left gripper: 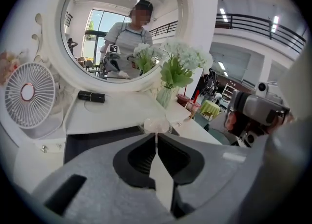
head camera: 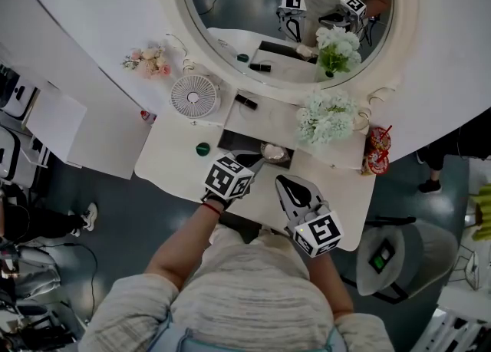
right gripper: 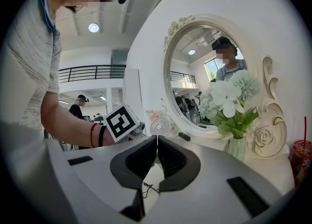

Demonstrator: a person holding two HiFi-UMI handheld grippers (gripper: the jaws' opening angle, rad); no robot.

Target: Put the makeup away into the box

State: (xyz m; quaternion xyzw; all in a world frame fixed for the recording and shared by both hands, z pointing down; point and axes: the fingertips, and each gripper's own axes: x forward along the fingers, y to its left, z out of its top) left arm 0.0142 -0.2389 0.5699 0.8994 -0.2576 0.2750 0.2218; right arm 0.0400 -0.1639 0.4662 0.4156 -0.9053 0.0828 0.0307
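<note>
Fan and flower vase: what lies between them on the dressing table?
A black makeup tube lies between the fan and the flower vase; the left gripper view shows it plainly.

White vanity table (head camera: 173, 157) with round mirror (head camera: 230, 5) stands on grey floor (head camera: 115, 212).

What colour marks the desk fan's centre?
A red ring on the white fan; clearest in the left gripper view.

The white worktop (head camera: 169, 162) sits mid-frame. A white fan (head camera: 193, 96) stands at its upper left, with a black tube (head camera: 245, 101) just right of it. Below lie a small green round thing (head camera: 202, 149) and a dark box (head camera: 232, 142). White flowers (head camera: 327, 116) and a red cup (head camera: 377, 151) stand at right.
</note>
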